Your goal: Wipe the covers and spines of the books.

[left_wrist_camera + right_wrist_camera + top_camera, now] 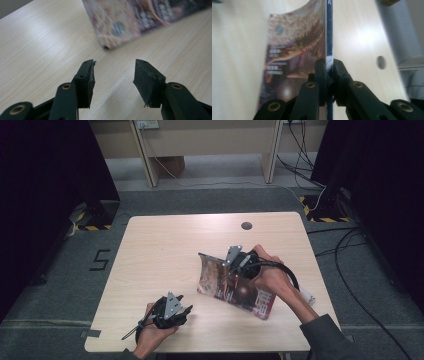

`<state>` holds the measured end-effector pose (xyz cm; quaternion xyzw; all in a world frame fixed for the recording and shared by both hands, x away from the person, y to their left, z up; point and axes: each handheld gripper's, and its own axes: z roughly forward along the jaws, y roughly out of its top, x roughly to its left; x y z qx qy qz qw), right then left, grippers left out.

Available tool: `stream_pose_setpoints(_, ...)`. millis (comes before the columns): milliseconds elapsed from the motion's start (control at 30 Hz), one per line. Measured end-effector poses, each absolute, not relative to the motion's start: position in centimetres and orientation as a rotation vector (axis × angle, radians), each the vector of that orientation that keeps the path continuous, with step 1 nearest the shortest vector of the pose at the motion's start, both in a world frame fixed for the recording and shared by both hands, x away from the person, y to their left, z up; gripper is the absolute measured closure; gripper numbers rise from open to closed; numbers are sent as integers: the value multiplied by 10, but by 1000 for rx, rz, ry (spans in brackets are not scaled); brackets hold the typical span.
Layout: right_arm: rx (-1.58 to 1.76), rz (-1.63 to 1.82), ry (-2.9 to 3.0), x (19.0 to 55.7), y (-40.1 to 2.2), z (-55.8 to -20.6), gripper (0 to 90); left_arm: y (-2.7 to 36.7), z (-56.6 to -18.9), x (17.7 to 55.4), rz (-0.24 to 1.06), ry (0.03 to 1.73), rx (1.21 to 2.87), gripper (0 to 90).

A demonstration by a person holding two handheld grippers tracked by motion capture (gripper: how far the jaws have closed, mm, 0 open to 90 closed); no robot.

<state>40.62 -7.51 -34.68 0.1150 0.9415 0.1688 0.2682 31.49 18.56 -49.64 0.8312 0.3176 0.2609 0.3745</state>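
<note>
The right claw (231, 263) pinches one edge of the magazine (235, 287) and tips it up off the desk (160, 245), the left claw (175, 312) waits half open and empty nearby, and I think the thin, bendy magazine could slip out and flop down.

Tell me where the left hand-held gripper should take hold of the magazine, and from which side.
Probably the magazine's lower corner, which faces the open left hand-held gripper. Come in level from the left: that edge looks slightly raised, while the right hand-held gripper clamps the far edge.
</note>
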Motion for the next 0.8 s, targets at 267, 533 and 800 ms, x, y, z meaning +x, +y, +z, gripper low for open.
stream_pose_setpoints(267,305,374,2455,417,-65,-338,842,186,-499,315,628,828,2149,459)
stream_pose_setpoints(533,228,430,2540,394,-59,-355,841,186,-500,316,625,848,2149,452)
stream_pose_setpoints(800,234,505,2623,374,-63,-377,840,192,-503,316,600,880,2171,406)
